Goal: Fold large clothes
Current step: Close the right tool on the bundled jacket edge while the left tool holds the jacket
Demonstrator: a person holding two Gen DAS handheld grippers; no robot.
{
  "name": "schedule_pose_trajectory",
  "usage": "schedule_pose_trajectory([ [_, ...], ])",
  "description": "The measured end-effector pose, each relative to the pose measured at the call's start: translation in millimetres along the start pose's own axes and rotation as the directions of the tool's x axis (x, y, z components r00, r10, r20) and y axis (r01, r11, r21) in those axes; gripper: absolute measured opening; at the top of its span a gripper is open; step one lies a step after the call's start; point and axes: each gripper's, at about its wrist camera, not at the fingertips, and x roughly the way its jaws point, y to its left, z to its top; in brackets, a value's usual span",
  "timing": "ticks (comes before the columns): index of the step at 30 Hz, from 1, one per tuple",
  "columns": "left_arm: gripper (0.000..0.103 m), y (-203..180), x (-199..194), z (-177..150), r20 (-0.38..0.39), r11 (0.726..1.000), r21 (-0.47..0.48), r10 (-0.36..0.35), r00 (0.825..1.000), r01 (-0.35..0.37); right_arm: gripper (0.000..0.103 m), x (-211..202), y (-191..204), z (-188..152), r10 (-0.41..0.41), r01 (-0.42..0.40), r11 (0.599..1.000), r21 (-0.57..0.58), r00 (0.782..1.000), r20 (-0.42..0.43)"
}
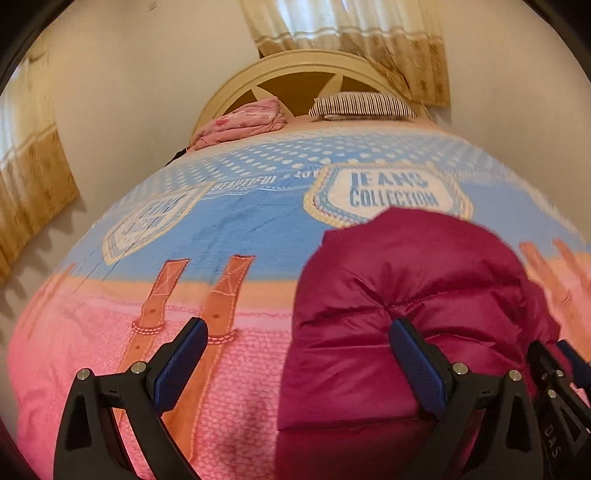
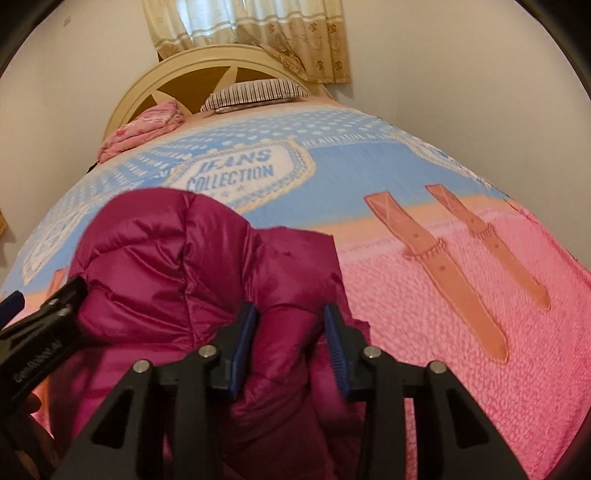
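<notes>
Clearly magenta puffer jacket (image 2: 192, 280) on bedspread (image 2: 424, 325), right hand-held gripper (image 2: 291, 332) pinching it, left hand-held gripper (image 1: 295, 350) wide apart.

On your bedspread (image 2: 351, 173) a white badge (image 2: 236, 168) reads "JEANS COLLECTION", a strip beside it "BEAUTIFUL"; the gripper lettering stays too blurred.

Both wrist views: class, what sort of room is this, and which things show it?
Most likely a home bedroom: a bed with a curved headboard, a striped pillow at its head, a printed blanket over it, and curtains behind.
</notes>
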Motion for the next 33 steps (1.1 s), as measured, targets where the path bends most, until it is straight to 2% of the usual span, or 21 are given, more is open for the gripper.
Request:
schedule_pose_trajectory([
  [8,0.100,-17.3,18.1,-8.3,-0.019,0.999,0.042,0.020,1.000,-0.019,0.039,5.9,-9.2,-10.5,0.015,-0.016,0.999,0.028,1.000,0.004],
  [14,0.100,-17.7,30.3,-12.6,-0.044,1.000,0.020,-0.009,0.999,0.010,0.040,11.8,-14.1,-13.6,0.024,-0.024,0.998,0.051,1.000,-0.003],
  [33,0.102,-17.7,41.7,-18.1,-0.073,1.000,0.002,-0.024,0.997,0.024,0.042,25.5,-17.5,-13.6,0.026,-0.024,0.998,0.055,0.999,-0.037],
])
